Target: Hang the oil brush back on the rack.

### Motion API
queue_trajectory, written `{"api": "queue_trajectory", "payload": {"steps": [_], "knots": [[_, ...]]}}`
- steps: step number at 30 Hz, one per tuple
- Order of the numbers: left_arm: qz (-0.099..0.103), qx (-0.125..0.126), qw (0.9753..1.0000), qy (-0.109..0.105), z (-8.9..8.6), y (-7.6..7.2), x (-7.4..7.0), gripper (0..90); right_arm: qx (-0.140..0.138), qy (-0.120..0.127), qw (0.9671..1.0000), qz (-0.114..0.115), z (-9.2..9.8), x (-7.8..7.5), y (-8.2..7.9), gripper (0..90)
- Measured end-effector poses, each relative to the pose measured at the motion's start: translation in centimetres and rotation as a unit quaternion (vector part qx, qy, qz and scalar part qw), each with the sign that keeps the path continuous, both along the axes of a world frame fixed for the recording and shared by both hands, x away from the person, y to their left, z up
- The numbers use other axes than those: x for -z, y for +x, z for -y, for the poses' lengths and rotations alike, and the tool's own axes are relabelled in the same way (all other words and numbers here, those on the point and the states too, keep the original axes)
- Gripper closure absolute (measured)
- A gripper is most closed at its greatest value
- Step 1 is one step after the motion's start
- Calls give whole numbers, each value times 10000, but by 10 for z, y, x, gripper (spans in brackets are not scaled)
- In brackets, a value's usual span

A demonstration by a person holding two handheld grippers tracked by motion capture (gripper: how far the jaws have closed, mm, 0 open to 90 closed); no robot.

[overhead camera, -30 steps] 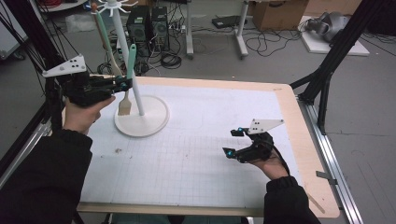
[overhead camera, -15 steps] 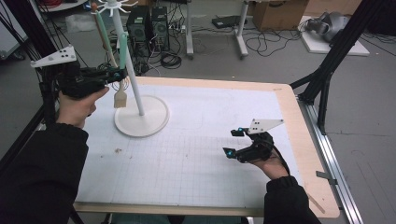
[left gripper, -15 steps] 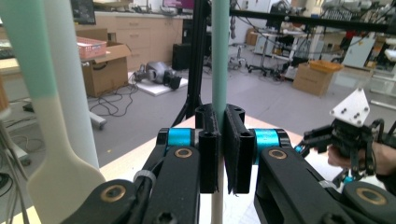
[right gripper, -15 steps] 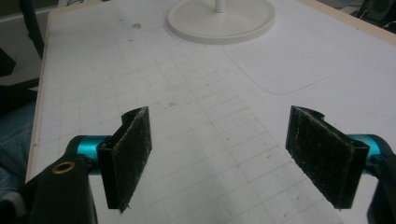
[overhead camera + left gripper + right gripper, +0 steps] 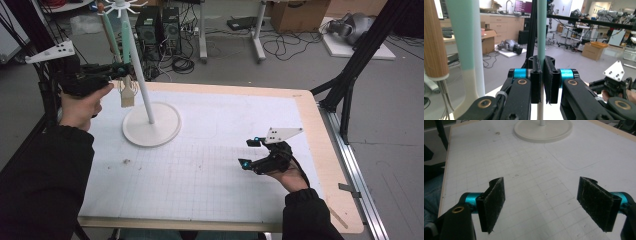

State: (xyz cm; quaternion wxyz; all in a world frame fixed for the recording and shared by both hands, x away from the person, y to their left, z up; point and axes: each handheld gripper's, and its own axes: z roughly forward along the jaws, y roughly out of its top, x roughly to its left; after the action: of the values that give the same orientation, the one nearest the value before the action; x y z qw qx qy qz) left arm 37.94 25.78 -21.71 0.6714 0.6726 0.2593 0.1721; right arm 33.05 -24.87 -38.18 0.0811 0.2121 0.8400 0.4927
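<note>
Mint-green handle of the spatula [image 5: 541, 30] sits clamped between our left gripper [image 5: 119, 71] pads, upright, just beside the white pole of the rack [image 5: 151, 131] at ten o'clock on the table [image 5: 320, 150]. We hold it high, probably so its top can meet the hooks [image 5: 120, 6] at the pole's head, or come off them; we cannot tell which. A wooden-handled tool [image 5: 434, 40] hangs close by. Our right gripper [image 5: 252, 152] rests at four o'clock, jaws wide apart and holding nothing, well away so the left has room.
</note>
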Motion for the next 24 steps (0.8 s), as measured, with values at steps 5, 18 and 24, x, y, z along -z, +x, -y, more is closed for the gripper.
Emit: {"api": "queue_trajectory", "payload": {"steps": [5,18,24], "knots": [[38,-21,10000,-68,-2,3,-3,847,17,-18,10000,-28,-1,1,1,216],[15,-48,9995,-324,-3,11,-2,847,-58,-49,10000,-61,-5,4,1,216],[23,-37,9994,-348,-3,13,-1,846,-42,-46,10000,-55,-4,4,1,215]]}}
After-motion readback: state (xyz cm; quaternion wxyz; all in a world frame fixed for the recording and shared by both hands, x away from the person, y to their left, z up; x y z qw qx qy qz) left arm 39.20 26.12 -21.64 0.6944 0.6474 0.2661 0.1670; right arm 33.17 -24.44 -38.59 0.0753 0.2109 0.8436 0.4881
